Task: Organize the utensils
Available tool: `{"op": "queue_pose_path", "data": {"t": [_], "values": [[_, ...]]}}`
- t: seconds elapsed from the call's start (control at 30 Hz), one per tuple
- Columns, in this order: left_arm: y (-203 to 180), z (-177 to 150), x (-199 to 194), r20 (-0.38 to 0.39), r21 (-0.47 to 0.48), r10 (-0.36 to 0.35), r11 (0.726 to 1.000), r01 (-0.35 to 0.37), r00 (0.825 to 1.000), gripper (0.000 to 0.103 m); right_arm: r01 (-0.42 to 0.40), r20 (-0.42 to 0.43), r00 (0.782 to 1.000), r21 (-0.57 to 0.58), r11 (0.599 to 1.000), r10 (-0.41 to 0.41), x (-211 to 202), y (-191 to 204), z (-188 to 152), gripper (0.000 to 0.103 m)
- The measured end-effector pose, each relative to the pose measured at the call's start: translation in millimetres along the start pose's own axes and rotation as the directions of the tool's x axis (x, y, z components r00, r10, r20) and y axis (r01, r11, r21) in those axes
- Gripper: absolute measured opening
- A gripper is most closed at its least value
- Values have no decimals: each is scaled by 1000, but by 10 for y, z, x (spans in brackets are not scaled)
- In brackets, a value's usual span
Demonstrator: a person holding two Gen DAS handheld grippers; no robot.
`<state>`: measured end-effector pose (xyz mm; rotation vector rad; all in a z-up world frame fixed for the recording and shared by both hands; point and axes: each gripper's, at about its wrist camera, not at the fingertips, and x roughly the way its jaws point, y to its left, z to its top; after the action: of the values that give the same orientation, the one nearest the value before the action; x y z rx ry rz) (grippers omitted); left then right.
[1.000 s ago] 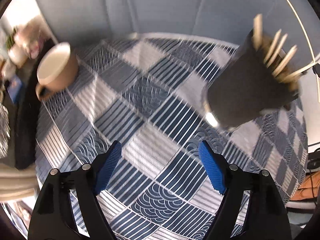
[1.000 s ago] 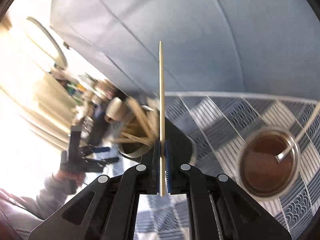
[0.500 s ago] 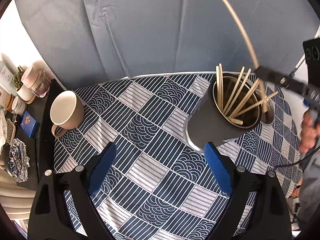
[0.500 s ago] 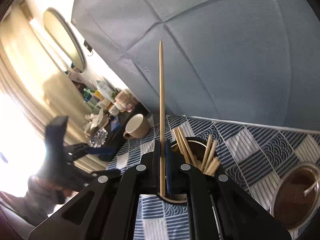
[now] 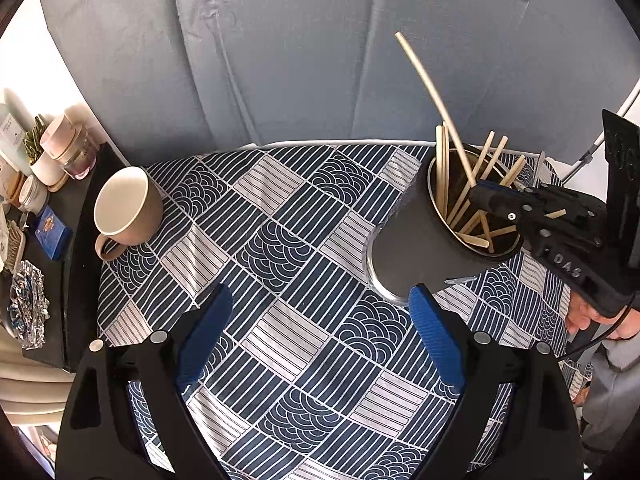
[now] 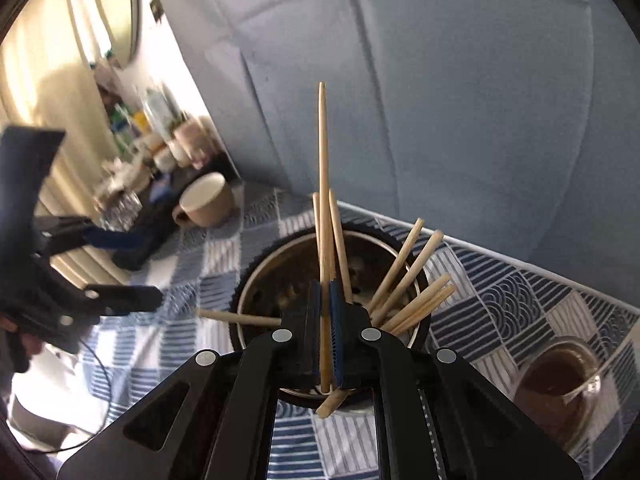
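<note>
A dark round utensil holder (image 5: 424, 236) stands on the patterned tablecloth (image 5: 304, 280) and holds several wooden chopsticks (image 5: 464, 200). My right gripper (image 6: 325, 300) is shut on one long wooden chopstick (image 6: 322, 168), right over the holder's mouth (image 6: 296, 264). In the left wrist view the right gripper (image 5: 486, 196) sits above the holder's rim, and the held chopstick (image 5: 428, 84) sticks up to the left. My left gripper (image 5: 320, 320) is open and empty, low over the cloth, left of the holder.
A beige mug (image 5: 126, 204) stands at the table's left edge. A dark shelf (image 5: 76, 240) with jars, a blue box and foil lies beyond it. A glass of brown drink with a spoon (image 6: 556, 380) stands right of the holder. A grey padded wall is behind.
My right gripper has come down with the chopstick to just over the holder's mouth. My left gripper pulled back from the holder, still open.
</note>
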<state>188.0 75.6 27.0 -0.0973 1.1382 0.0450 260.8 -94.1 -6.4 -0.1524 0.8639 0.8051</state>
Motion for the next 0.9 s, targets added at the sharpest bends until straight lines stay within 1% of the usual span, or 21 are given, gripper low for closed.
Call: {"op": "queue_pose_path", "data": {"t": [0.07, 0.13, 0.17, 0.23, 0.33, 0.4, 0.47, 0.53, 0.6, 0.63, 0.67, 0.8, 0.9], "values": [[18, -12, -9, 1, -4, 0, 1000, 0, 1000, 88, 25, -18, 1000, -22, 999, -26, 32, 39, 3, 5], [44, -17, -17, 0, -9, -10, 1000, 10, 1000, 88, 34, -53, 998, -33, 999, -35, 87, 67, 0, 5], [58, -17, -19, -1, -11, -12, 1000, 12, 1000, 90, 52, -70, 996, -41, 998, -55, 120, 80, -5, 5], [83, -24, -35, 3, -14, -14, 1000, 14, 1000, 90, 64, -81, 995, -30, 998, -66, 125, 76, -2, 5], [129, -27, -61, 10, -25, -31, 999, 31, 999, 91, 61, -97, 993, 1, 998, -61, 85, 64, 26, 7], [160, -29, -77, 17, -30, -40, 999, 41, 999, 92, 85, -90, 992, 1, 996, -85, 19, 67, 34, 12], [177, -32, -78, 20, -30, -44, 999, 45, 999, 93, 103, -78, 992, -6, 995, -103, -52, 89, 34, 20], [192, -41, -79, 21, -29, -51, 998, 51, 998, 93, 117, -61, 991, -4, 993, -118, -126, 111, 33, 25], [200, -59, -93, 28, -22, -67, 997, 67, 997, 95, 121, -41, 992, 3, 993, -120, -220, 133, 35, 28], [200, -67, -101, 31, -18, -72, 997, 72, 997, 96, 125, -34, 992, 5, 992, -125, -272, 152, 32, 33], [202, -74, -106, 33, -11, -77, 997, 78, 996, 96, 134, -32, 990, 3, 991, -134, -318, 176, 25, 39], [211, -88, -89, 21, 7, -104, 995, 104, 994, 97, 173, -33, 984, -18, 985, -174, -452, 296, 0, 47], [196, -116, -82, 16, 15, -124, 992, 124, 992, 97, 217, -28, 976, -12, 976, -217, -562, 374, -42, 58]]}}
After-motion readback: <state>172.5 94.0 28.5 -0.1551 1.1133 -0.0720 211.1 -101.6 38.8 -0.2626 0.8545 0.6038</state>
